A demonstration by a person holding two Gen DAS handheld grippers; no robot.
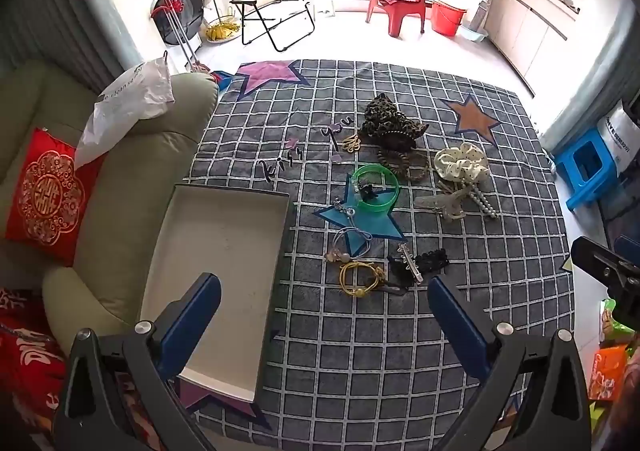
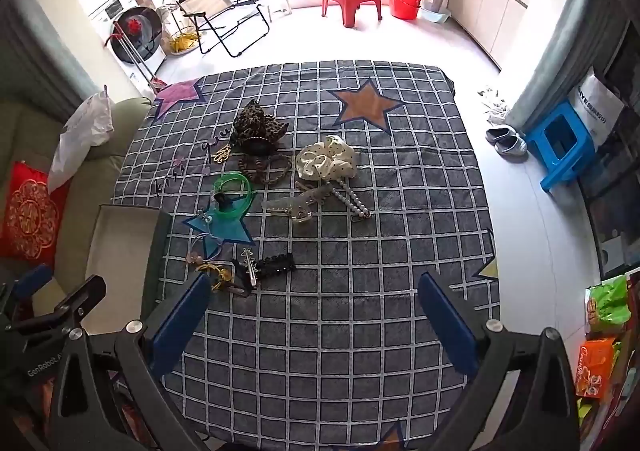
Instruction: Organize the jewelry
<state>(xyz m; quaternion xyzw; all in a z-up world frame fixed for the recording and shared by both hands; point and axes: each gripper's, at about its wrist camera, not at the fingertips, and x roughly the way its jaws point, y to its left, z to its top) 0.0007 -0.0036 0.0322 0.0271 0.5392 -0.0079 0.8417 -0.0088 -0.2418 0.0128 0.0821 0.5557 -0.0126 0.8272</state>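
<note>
Both grippers are tilted steeply down over a table covered with a grey checked cloth (image 1: 360, 351) printed with coloured stars. The left gripper (image 1: 324, 315) has its blue-padded jaws spread wide with nothing between them; its left finger (image 1: 192, 315) hangs above the near end of the white box (image 1: 224, 251), its right finger above bare cloth. The right gripper (image 2: 316, 311) is likewise spread wide and empty, both fingers over bare cloth on the near side of the jewelry. The white box is shallow, open and lies at the cloth's left edge, beside a beige sofa (image 1: 132, 179) bearing a red cushion (image 1: 48, 195). The jewelry lies loose on the cloth to the right of the box. Nearest the box is a green bangle (image 1: 376, 187) with a small black clip inside it, resting partly on a blue star (image 1: 360, 223). Beyond the bangle sits a leopard-print scrunchie (image 1: 388, 123); to the bangle's right, a cream dotted scrunchie (image 1: 462, 165) with a pearl strand (image 1: 484, 203) beside it. On the near side of the bangle lie a yellow hair tie (image 1: 360, 279), a black lace clip (image 1: 428, 263) and a silver clip (image 1: 410, 257), close together.
</note>
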